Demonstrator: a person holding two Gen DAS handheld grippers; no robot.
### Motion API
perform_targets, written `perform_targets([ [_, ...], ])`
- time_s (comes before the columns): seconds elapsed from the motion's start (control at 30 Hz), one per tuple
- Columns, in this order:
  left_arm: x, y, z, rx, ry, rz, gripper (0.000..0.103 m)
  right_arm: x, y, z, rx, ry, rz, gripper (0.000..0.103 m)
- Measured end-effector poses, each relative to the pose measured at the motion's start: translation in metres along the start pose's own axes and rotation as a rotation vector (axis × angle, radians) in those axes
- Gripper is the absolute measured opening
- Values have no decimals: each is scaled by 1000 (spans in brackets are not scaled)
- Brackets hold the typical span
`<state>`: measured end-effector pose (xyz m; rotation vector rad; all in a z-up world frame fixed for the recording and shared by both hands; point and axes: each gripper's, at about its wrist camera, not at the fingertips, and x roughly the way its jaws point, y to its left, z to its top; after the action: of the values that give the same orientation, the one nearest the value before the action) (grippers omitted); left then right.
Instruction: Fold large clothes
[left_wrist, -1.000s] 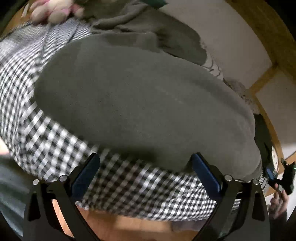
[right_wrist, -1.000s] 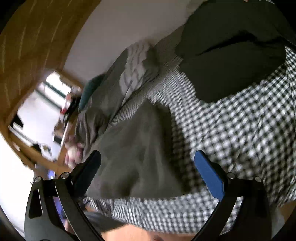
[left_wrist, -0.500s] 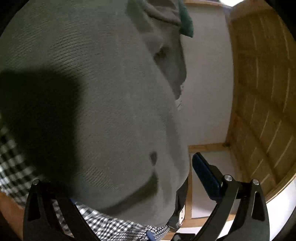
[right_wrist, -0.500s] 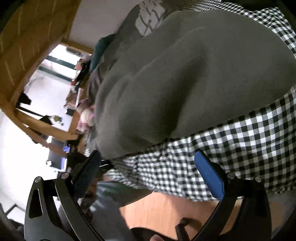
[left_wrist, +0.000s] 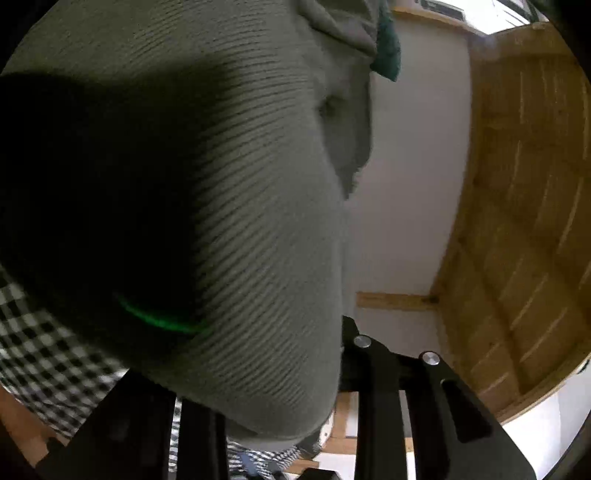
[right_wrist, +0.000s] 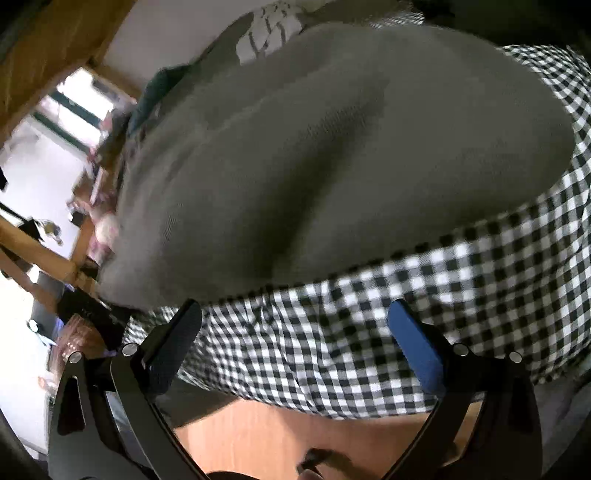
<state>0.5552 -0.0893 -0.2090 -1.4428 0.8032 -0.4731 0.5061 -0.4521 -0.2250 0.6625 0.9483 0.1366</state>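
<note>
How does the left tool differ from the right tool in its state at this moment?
The left tool has just been closing, its jaws narrow around the edge of the grey garment; the right tool stands wide open and holds nothing. The left is buried in grey cloth; the right hovers over the checkered cloth, just short of the grey garment's edge. Both face the same garment.

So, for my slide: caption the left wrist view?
Left gripper closing on grey garment's edge above checked cloth.

There's a black-and-white checked cloth (right_wrist: 424, 314) spread over the wooden desk (right_wrist: 258, 435), a white wall (left_wrist: 406, 166) with wood panelling (left_wrist: 517, 221) beside it, and some blurry clutter by a bright window (right_wrist: 74, 107) way off in the background.
</note>
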Motion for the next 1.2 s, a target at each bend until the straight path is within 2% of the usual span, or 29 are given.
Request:
perform_targets([
  [0.07,2,-6,4,-1,9,-15,26,5,7,-2,-20,1,-33,100],
  [0.17,5,-5,10,-15,16,-24,25,7,13,-2,-24,-13,-31,100],
  [0.27,16,-8,17,-20,21,-27,25,8,20,-1,18,-26,27,100],
  [0.3,15,-6,16,-20,23,-28,25,9,16,0,55,-30,77,100],
  [0.33,13,-7,15,-21,25,-32,25,10,11,-1,139,-39,183,100],
  [0.37,18,-8,13,-22,26,-35,25,12,3,-4,246,-49,293,100],
  [0.4,23,-12,25,-22,26,-38,25,16,-5,-9,353,-58,383,100],
  [0.43,17,-10,15,-22,28,-42,25,24,-16,-18,504,-76,477,100],
  [0.47,19,-10,16,-25,30,-49,25,31,-21,-23,585,-93,529,100],
  [0.57,17,-16,13,-23,37,-61,25,41,-22,-24,660,-160,603,100],
  [0.63,17,-16,15,-22,43,-70,25,46,-17,-15,656,-201,602,100],
  [0.77,12,-11,15,-32,54,-82,25,63,-25,-3,760,-270,652,97],
  [0.83,10,-7,13,-33,57,-86,25,60,-21,10,728,-283,646,80],
  [0.87,7,-3,14,-32,56,-92,25,56,-19,13,717,-289,655,66],
  [0.9,7,-2,15,-31,56,-100,25,51,-19,17,706,-299,683,66],
  [0.97,7,-3,16,-21,56,-105,25,46,-19,16,697,-301,678,67],
  [1.03,10,-3,16,-21,53,-95,25,49,-27,-2,753,-280,598,85],
  [1.13,13,-2,17,-26,54,-79,25,52,-39,-35,767,-285,500,87],
  [1.2,13,-4,19,-14,59,-78,25,56,-46,-43,769,-303,538,87],
])
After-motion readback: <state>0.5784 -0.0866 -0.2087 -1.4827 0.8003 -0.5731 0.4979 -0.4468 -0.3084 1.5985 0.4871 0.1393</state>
